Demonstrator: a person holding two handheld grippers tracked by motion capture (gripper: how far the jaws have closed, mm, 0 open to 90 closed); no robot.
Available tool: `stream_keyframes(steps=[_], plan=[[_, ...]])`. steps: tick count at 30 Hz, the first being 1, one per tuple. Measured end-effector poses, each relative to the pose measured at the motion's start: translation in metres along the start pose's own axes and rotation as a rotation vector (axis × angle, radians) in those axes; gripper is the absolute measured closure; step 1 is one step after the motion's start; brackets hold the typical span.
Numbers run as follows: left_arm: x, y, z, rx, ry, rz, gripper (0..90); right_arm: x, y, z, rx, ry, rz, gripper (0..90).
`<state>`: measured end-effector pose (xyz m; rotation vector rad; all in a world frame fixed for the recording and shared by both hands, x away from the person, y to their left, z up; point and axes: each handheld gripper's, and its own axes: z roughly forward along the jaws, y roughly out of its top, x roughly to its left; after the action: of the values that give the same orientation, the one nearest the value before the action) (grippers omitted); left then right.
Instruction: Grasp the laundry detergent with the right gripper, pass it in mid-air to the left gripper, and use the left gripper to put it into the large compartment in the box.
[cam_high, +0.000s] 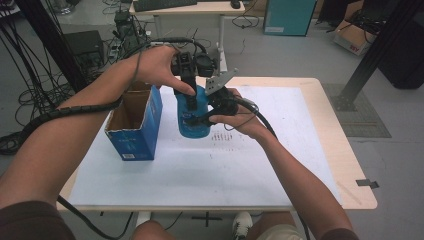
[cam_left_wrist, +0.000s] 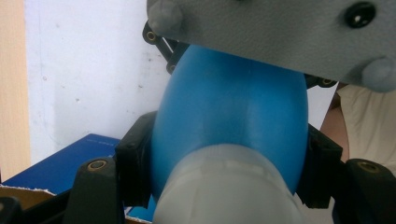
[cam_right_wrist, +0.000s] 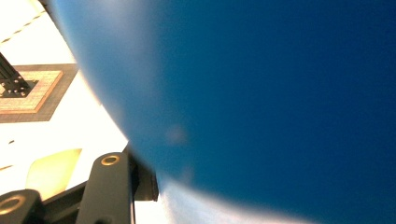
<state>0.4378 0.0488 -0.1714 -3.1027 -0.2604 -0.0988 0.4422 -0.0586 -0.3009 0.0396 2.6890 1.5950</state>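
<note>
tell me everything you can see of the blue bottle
The blue bottle is smooth, rounded, matte plastic by its look, with a paler frosted part at one end in the left gripper view. It hangs roughly upright above the white table sheet, right of the open blue box. The left gripper clamps it from above and the right gripper from the side.

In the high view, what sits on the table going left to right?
Open blue cardboard box → blue bottle, gripped by both tongs above the white mat → bare white mat → strip of bare wooden tabletop at the right edge.
</note>
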Motion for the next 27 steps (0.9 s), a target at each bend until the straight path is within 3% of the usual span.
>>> stream_keyframes(steps=[27], plan=[[-0.0024,0.0051,-0.0022,0.008,-0.001,-0.002,35.7,0.0008,-0.0015,-0.0042,-0.009,-0.010,-0.008,41.9]])
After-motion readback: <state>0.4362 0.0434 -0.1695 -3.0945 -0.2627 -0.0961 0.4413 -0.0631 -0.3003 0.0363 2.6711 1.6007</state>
